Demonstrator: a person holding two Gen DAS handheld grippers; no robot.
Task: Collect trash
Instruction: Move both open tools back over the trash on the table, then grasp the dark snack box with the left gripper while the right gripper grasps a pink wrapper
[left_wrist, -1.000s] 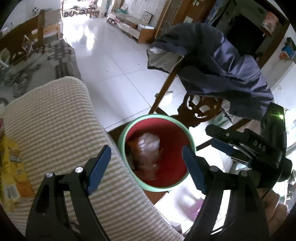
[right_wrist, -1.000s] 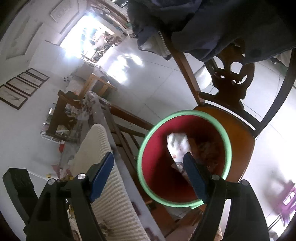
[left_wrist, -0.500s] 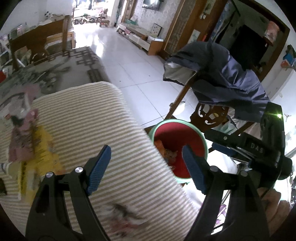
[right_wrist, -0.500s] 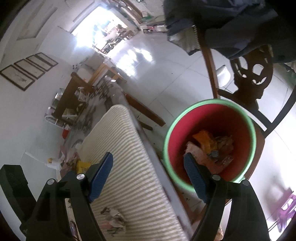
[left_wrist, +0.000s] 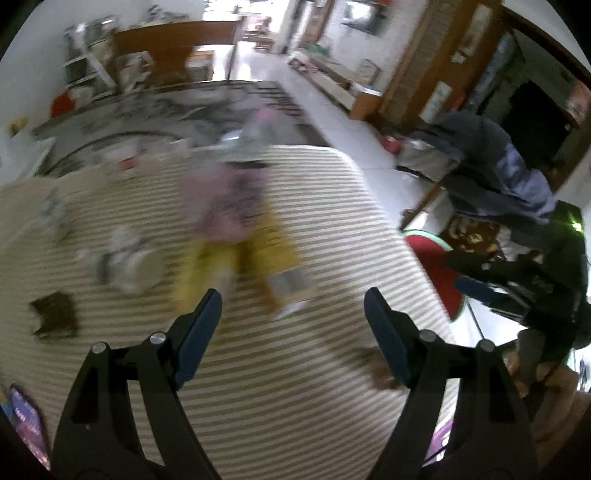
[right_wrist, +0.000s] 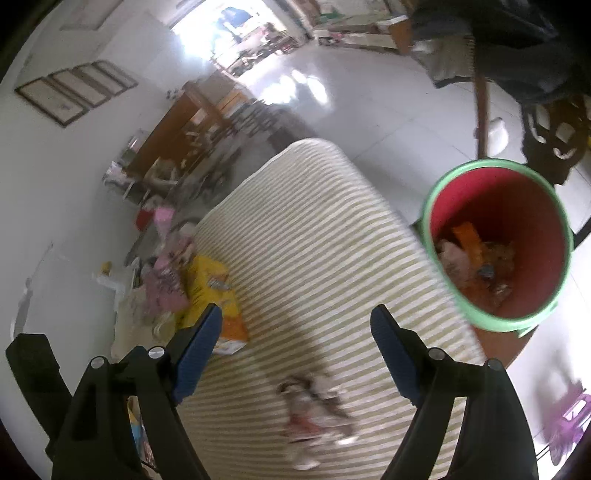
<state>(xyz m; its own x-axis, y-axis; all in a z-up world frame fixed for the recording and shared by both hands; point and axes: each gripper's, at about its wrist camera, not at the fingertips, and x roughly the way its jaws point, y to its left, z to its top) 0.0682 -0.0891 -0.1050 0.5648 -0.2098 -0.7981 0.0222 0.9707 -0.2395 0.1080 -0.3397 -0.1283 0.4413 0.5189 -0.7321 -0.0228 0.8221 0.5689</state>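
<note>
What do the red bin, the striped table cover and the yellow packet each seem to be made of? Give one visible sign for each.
Red bin: probably plastic, with smooth, evenly coloured walls and a moulded green rim.
Striped table cover: likely woven fabric; its matte, ribbed stripes bend softly over the edge.
Yellow packet: seemingly printed plastic film or thin card; blur leaves this open.

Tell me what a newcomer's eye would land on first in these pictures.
The red bin with a green rim stands out at the right, beyond the edge of the striped cushion, with wrappers inside. A yellow packet beside pink packaging lies at the cushion's left side. Both grippers, left gripper and right gripper, hang open and empty above it.
</note>
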